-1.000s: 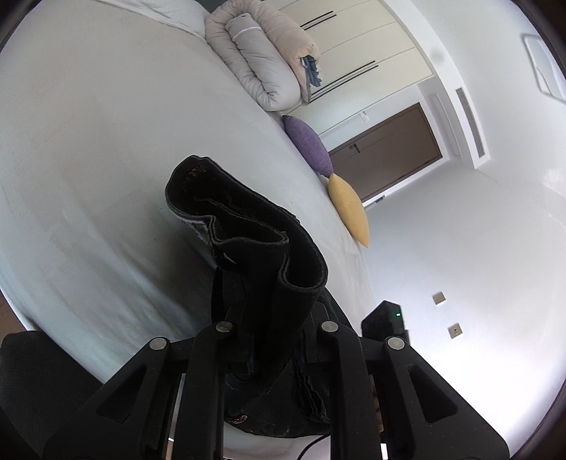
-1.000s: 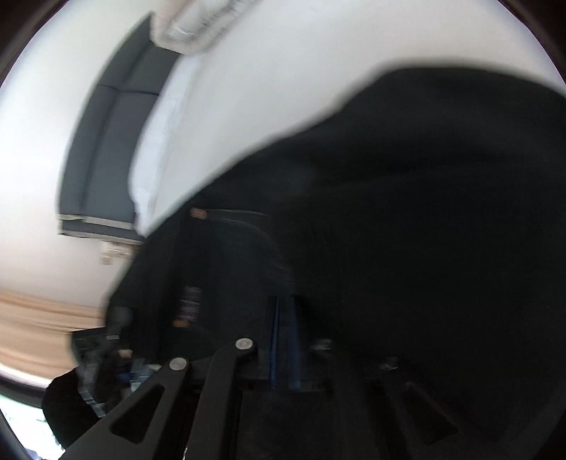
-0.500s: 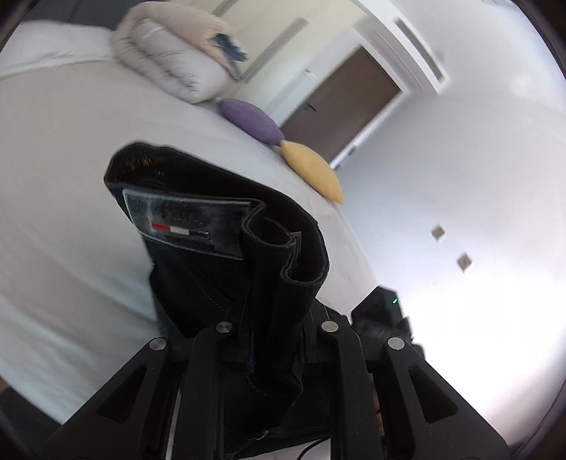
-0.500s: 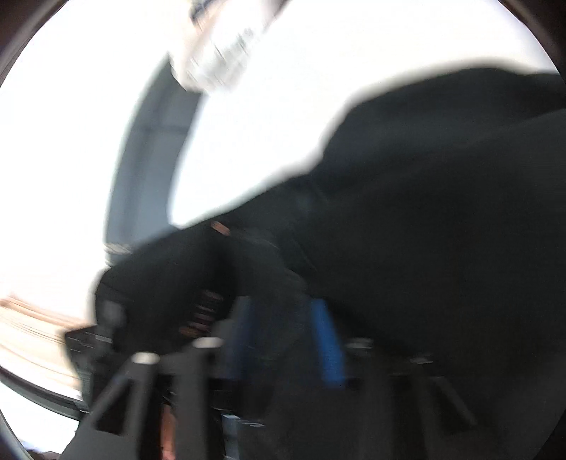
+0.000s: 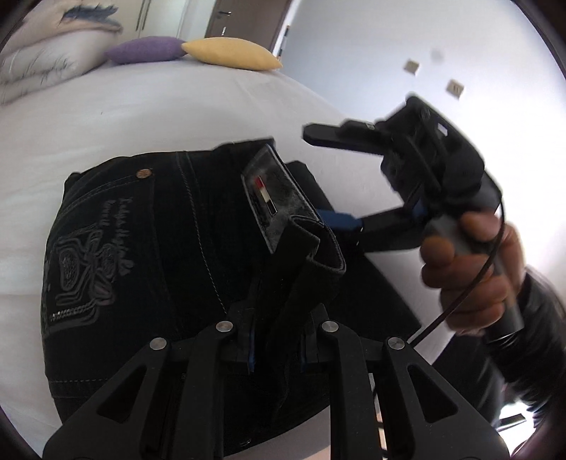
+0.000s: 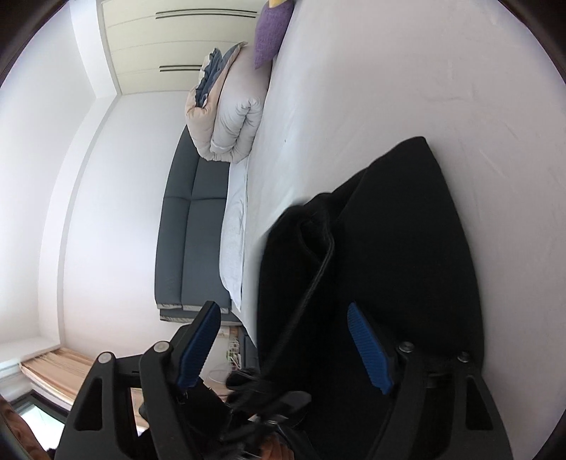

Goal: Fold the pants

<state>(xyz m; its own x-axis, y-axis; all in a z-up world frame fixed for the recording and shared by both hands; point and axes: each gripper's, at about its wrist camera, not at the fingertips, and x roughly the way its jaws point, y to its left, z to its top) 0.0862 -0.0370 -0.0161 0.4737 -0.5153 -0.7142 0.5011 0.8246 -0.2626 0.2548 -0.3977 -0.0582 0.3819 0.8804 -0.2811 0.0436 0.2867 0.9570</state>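
Note:
Black jeans [image 5: 148,254] lie folded on the white bed [image 5: 141,116], back pocket embroidery and waistband label facing up. My left gripper [image 5: 277,350] is shut on the bunched waistband fold of the jeans. My right gripper [image 5: 339,180] shows in the left wrist view, held by a hand just right of the waistband, jaws wide apart and empty. In the right wrist view the right gripper [image 6: 283,339] is open, blue pads [image 6: 368,346] apart, with the black jeans [image 6: 389,247] lying beneath and between them.
A rolled beige duvet [image 6: 230,106], a purple cushion [image 5: 145,49] and a yellow cushion [image 5: 230,53] lie at the head of the bed. A dark grey sofa [image 6: 191,230] stands beside the bed. A wardrobe [image 6: 177,46] and a brown door [image 5: 247,17] are behind.
My left gripper has lowered the jeans from hanging in the air onto the bed. My right gripper has let go of the fabric and opened, and drawn back to the right.

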